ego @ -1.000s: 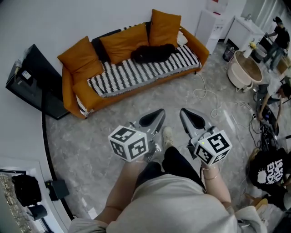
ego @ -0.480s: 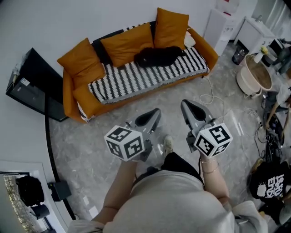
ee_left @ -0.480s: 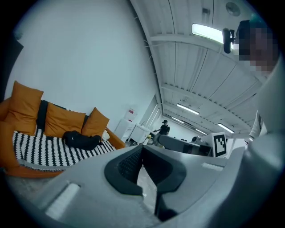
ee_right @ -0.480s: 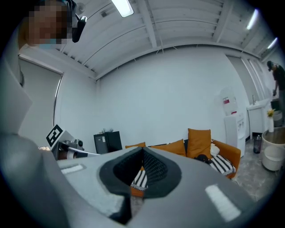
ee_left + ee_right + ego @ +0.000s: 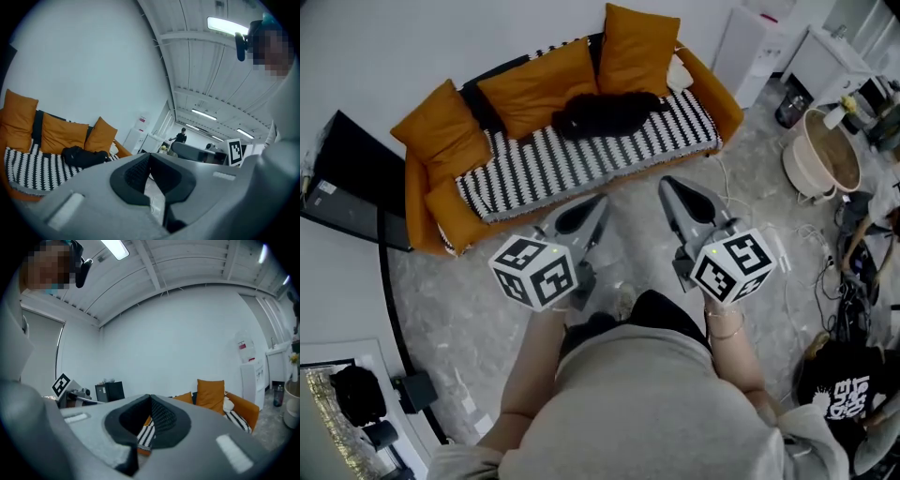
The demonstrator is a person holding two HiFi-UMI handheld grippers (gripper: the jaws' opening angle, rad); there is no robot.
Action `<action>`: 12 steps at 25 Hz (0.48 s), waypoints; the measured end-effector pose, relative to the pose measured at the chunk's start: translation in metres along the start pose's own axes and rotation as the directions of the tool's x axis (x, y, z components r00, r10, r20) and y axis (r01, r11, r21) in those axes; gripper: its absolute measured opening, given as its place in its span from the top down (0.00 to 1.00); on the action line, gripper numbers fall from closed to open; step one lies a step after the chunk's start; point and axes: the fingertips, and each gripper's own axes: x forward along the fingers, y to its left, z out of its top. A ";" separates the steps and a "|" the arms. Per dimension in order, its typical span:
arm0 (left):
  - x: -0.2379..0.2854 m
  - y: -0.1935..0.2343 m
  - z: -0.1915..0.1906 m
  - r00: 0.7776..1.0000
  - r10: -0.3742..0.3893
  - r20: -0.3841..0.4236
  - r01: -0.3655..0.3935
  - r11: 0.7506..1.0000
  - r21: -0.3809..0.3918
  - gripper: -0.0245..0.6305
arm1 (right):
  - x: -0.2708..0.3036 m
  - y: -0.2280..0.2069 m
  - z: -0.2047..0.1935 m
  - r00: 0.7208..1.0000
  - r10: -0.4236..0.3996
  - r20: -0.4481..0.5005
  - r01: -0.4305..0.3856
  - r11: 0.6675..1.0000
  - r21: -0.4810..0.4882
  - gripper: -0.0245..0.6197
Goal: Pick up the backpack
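We hold nothing in our tongs
Our left gripper (image 5: 594,202) and right gripper (image 5: 668,185) are pinched tight; the backpack (image 5: 605,112) lies on the sofa (image 5: 539,167)

Ahead of the tongs: one sofa (image 5: 719,97), three orange cushions (image 5: 539,84) propped along its back, one black backpack (image 5: 605,112). Two tongs, left gripper (image 5: 596,203) and right gripper (image 5: 669,187), one marker cube (image 5: 534,272) apiece. Off to their right, one round tub (image 5: 820,155).

On the sofa (image 5: 534,169) seat, in front of the back cushions (image 5: 539,86): backpack (image 5: 605,114). Before the sofa, above the floor (image 5: 469,309): left tool (image 5: 596,202) and right tool (image 5: 669,186), side by side, apart. Left of the sofa, cabinet (image 5: 347,178); to the right, tub (image 5: 820,155).
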 end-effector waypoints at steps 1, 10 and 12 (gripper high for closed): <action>0.010 0.001 0.001 1.000 -0.003 -0.004 0.003 1.000 0.001 0.95 | 0.003 -0.008 -0.001 1.000 0.003 -0.015 -0.003 1.000 -0.006 0.96; 0.065 0.021 0.001 0.998 -0.012 -0.060 0.012 1.000 0.002 0.95 | 0.024 -0.066 0.002 0.999 -0.008 -0.032 0.008 1.000 0.010 0.96; 0.075 0.024 -0.002 0.997 -0.021 -0.075 0.021 1.000 -0.002 0.96 | 0.030 -0.074 -0.005 0.999 0.000 -0.049 0.001 1.000 0.019 0.96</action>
